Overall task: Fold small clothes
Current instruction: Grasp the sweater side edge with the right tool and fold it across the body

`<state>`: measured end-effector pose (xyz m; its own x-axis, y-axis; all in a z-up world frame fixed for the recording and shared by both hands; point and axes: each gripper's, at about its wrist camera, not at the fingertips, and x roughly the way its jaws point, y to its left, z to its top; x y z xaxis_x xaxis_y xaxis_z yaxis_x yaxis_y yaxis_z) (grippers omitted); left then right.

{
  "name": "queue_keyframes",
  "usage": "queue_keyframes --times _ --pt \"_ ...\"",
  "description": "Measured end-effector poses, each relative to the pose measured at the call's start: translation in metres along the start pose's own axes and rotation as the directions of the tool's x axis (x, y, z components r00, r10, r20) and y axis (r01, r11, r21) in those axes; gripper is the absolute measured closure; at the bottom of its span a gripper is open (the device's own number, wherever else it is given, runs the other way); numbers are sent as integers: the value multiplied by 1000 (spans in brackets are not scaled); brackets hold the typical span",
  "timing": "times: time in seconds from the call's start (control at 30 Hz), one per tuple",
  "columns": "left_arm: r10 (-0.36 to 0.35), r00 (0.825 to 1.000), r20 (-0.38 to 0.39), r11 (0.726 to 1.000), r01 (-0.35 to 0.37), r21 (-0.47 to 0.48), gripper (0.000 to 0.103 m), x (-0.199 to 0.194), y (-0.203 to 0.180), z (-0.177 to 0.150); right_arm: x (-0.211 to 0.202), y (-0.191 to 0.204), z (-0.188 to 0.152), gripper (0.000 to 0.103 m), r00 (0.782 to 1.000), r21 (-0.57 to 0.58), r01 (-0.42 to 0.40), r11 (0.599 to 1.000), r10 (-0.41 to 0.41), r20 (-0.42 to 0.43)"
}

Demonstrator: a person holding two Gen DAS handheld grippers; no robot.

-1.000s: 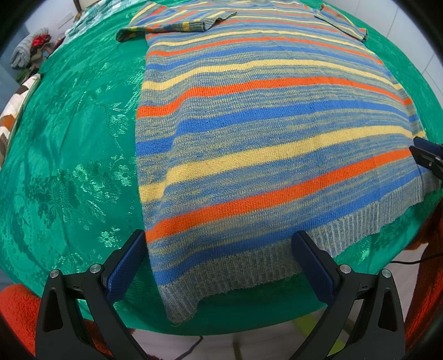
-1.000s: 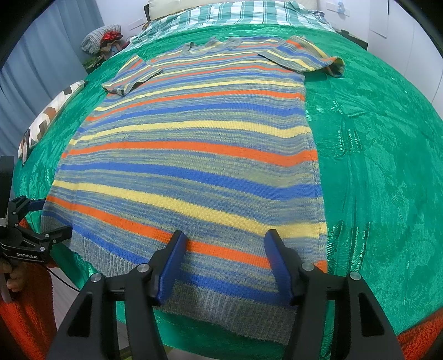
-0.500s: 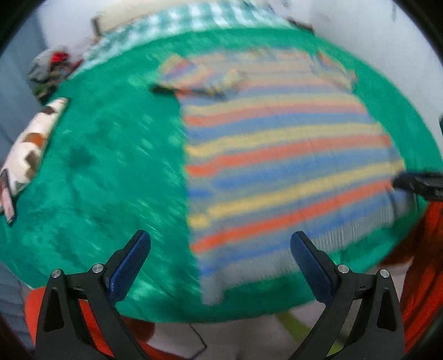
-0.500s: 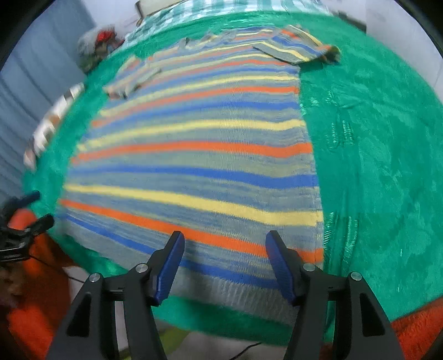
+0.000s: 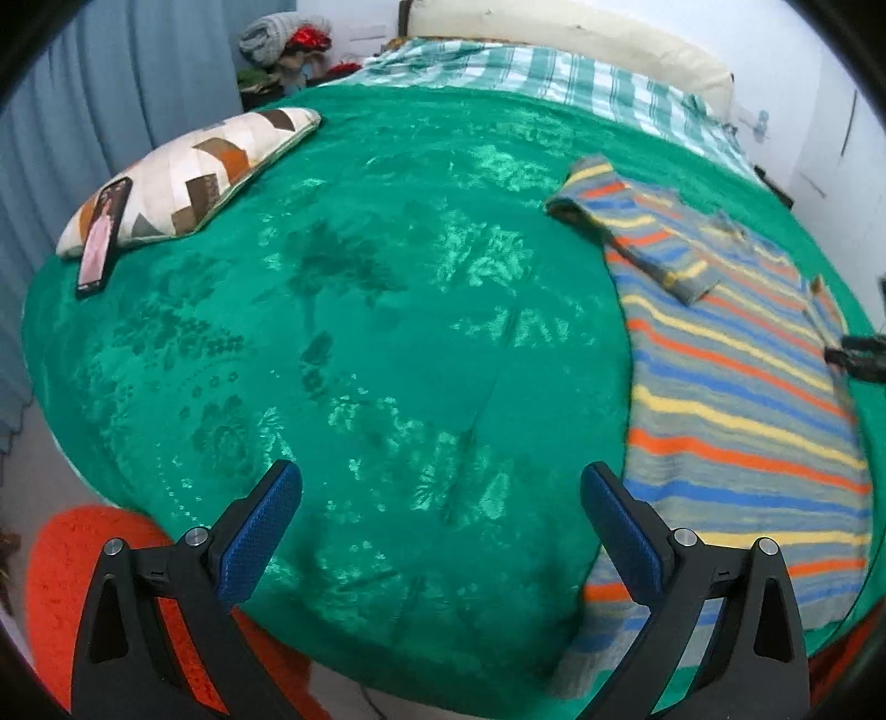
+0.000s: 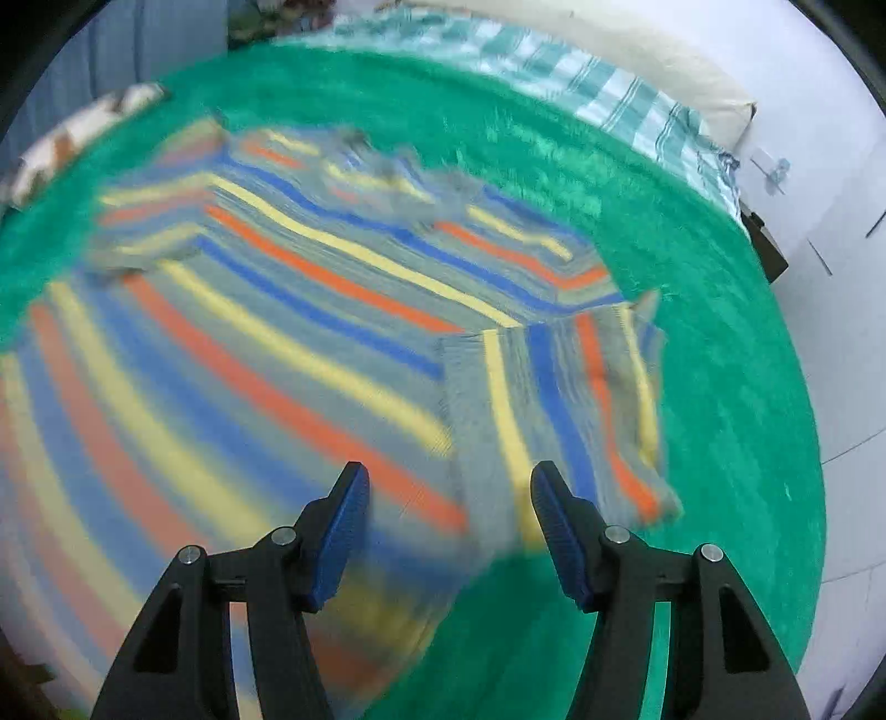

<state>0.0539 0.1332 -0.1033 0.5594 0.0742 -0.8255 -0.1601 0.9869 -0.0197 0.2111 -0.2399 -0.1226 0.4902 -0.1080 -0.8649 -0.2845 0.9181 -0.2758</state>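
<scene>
A striped knit sweater in grey, blue, orange and yellow lies flat on the green bedspread. In the left wrist view it lies to the right, its left sleeve folded across the chest. My left gripper is open and empty above bare bedspread left of the sweater. In the right wrist view the sweater fills the left and middle, blurred. My right gripper is open and empty, low over the sweater beside its right sleeve. The right gripper's tip shows in the left wrist view.
A patterned pillow with a phone leaning on it lies at the bed's far left. A checked sheet and a cream bolster are at the head. Orange fabric sits below the near edge. White wall is on the right.
Both grippers left the sweater's hem. The left view swung left onto bare bedspread. The right gripper moved up the sweater toward its right sleeve. Both stayed open.
</scene>
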Motion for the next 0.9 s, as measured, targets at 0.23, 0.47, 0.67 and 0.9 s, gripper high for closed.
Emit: queue_keyframes --times 0.23,0.47,0.67,0.9 --pt "-12 1000 -27 1000 11 -17 2 1 -3 -4 -27 -136 -31 96 986 504 -104 858 23 165" --pt "-21 998 -52 1000 21 -9 2 9 -11 -3 -40 -286 -158 96 993 862 -93 497 -16 117" --pt "15 999 -51 999 -13 53 2 8 -22 -9 -10 -280 -181 96 994 912 -111 395 50 100" --pt "19 998 -56 998 -15 59 2 8 -21 -10 -6 -273 -198 97 998 929 -56 366 38 45"
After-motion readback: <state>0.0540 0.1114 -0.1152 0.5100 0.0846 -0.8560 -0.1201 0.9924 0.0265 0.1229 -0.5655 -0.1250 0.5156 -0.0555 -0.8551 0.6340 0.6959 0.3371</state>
